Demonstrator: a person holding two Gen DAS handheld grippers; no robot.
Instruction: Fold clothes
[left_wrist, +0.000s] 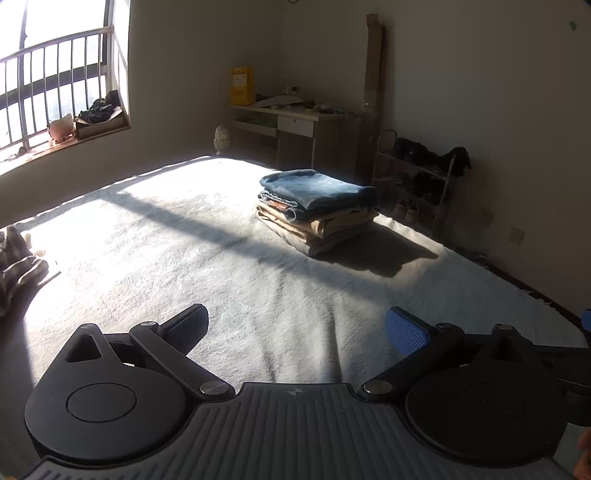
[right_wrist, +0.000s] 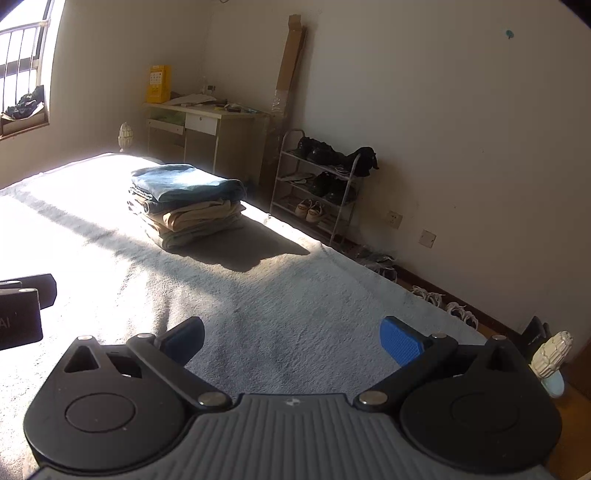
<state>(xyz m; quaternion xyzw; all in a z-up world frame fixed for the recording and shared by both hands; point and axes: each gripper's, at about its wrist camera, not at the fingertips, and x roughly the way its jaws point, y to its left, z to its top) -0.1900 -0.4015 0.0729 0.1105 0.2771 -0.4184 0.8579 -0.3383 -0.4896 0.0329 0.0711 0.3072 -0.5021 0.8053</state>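
**On bed: stack folded, one garment loose**

At 9 o'clock a crumpled garment (left_wrist: 16, 266) is seen, soft and limp; best taken at an edge. Folded stack (left_wrist: 317, 208) lies at 1 o'clock. Left gripper (left_wrist: 295, 328) and right gripper (right_wrist: 291, 339) are spread wide, empty.

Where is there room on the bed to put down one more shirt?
The bed cover lies bare between the open left gripper and the folded stack. The left edge is crowded by rumpled clothes.
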